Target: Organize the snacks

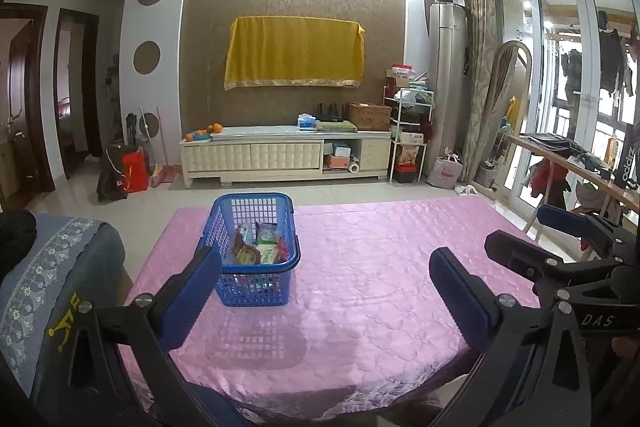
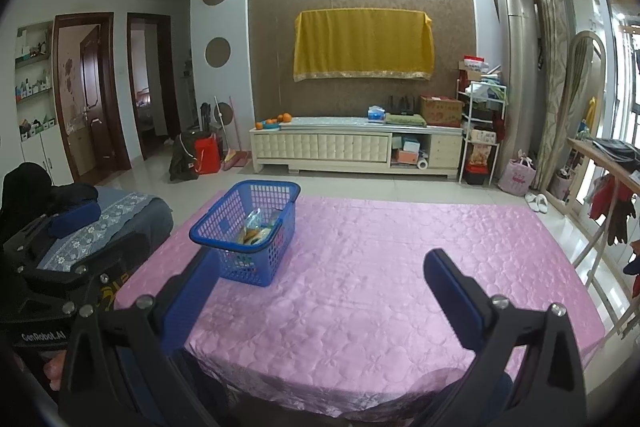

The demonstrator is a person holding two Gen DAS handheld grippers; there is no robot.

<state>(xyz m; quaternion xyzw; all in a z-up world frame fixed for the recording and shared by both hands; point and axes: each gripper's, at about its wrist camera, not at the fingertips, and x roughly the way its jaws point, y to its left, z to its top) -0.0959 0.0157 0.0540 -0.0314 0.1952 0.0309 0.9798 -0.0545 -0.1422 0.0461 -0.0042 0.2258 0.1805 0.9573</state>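
A blue plastic basket stands on the pink-clothed table, left of the middle. Several snack packets lie inside it. My left gripper is open and empty above the table's near edge, with the basket just beyond its left finger. My right gripper is open and empty too, with the basket ahead on its left and the snacks inside. The right gripper also shows at the right edge of the left wrist view.
A sofa arm with a grey lace cover stands left of the table. A wooden rack with clothes stands at the right. A cream TV cabinet lines the far wall beyond tiled floor.
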